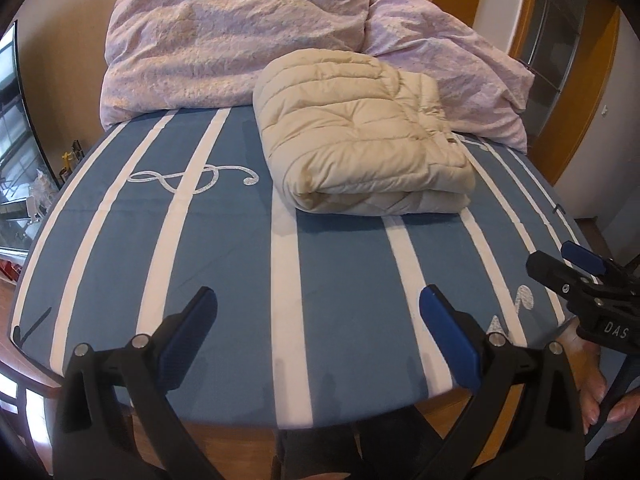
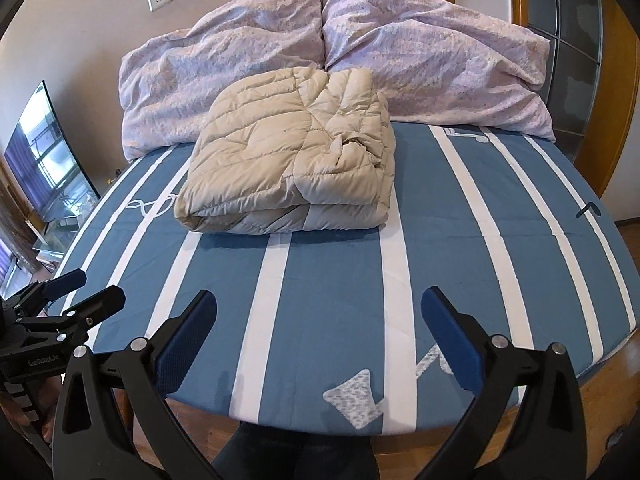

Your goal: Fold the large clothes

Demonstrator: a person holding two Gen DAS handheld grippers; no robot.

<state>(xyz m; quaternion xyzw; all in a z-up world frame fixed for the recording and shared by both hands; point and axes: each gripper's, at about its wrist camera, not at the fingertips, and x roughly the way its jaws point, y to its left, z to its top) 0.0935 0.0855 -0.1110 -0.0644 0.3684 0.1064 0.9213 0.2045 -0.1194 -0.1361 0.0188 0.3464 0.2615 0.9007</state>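
Note:
A cream quilted puffer jacket (image 1: 360, 136) lies folded into a thick bundle on the blue, white-striped bed (image 1: 240, 248); it also shows in the right wrist view (image 2: 288, 160). My left gripper (image 1: 318, 300) is open and empty, held over the bed's near edge, well short of the jacket. My right gripper (image 2: 318, 300) is also open and empty above the near edge, apart from the jacket. The right gripper shows at the right in the left wrist view (image 1: 568, 268); the left gripper shows at the left in the right wrist view (image 2: 80, 284).
A crumpled lilac duvet and pillows (image 2: 320, 60) are piled at the bed's (image 2: 460, 248) head behind the jacket. A curved TV (image 2: 44, 148) stands at the left. A wooden door frame (image 1: 580, 80) is at the right. Wooden floor lies below the bed's near edge.

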